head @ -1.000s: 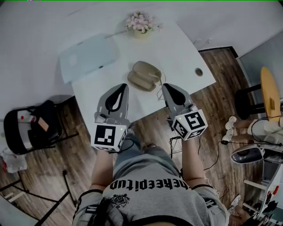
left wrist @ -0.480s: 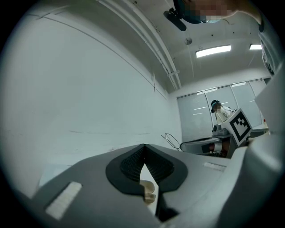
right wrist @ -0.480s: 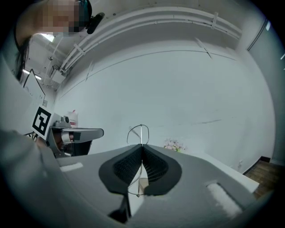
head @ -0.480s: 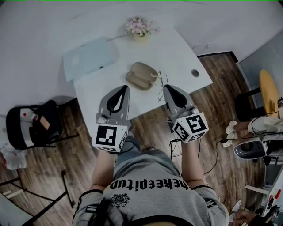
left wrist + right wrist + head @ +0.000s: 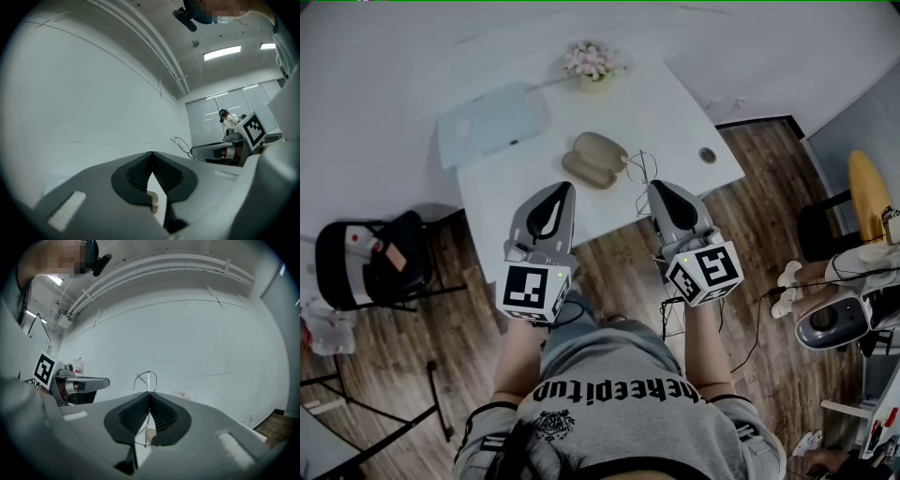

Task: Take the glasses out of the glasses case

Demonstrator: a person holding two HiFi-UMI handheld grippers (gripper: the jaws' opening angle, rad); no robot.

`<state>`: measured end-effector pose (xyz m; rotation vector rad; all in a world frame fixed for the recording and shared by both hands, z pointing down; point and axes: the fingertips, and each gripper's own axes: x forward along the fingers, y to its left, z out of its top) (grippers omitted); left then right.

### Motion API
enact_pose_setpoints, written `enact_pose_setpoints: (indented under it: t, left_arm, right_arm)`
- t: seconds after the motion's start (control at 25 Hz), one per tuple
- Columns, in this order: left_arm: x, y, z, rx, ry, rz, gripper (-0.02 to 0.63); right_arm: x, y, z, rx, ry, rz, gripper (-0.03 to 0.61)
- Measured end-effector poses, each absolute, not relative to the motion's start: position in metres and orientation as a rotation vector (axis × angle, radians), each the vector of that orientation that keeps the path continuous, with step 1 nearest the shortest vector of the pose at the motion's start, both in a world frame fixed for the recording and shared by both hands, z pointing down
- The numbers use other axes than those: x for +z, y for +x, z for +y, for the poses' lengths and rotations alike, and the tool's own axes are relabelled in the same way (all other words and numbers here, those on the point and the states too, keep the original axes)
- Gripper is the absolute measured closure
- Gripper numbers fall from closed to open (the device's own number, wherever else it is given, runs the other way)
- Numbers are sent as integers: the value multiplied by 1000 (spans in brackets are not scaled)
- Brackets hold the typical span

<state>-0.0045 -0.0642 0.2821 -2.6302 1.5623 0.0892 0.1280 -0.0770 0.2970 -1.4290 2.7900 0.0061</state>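
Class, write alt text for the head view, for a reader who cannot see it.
Seen from above, a person's right hand-held gripper is shut on thin wire-framed glasses, just right of a beige glasses case on a white table. The left hand-held gripper is shut and empty; a pot of pink flowers stands at the table's far edge.

Only real lettering I can make out is dark print on the person's grey shirt (image 5: 619, 394): looks like "heKeepitup", start unclear. The left cube (image 5: 534, 289) and right cube (image 5: 705, 272) just show black-and-white square marker patterns, no letters or numbers.
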Motion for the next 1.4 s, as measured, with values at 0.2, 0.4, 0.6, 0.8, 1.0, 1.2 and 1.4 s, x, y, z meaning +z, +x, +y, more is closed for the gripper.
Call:
enact_pose_setpoints:
  t: [0.2, 0.4, 0.6, 0.8, 1.0, 1.2, 1.4]
  left_arm:
    - [280, 11, -52, 86, -2620, 1555, 594]
    - [280, 13, -45, 95, -2613, 1563, 594]
    - [280, 18, -39, 97, -2602, 1571, 594]
    - [279, 19, -36, 100, -2593, 1578, 595]
    - [276, 20, -33, 99, -2586, 1586, 594]
    - [271, 21, -31, 101, -2580, 1588, 594]
    - [271, 21, -30, 100, -2577, 1587, 595]
  right_arm:
    - [290, 143, -64, 20, -1416, 2769, 574]
    - [285, 146, -57, 34, -1407, 2758, 574]
    - [280, 152, -51, 45, -1398, 2740, 574]
    - [275, 155, -46, 55, -1390, 2721, 572]
    - [271, 155, -43, 77, -1386, 2721, 572]
    - [269, 157, -41, 73, -1374, 2711, 572]
    - [268, 157, -40, 76, -1372, 2707, 572]
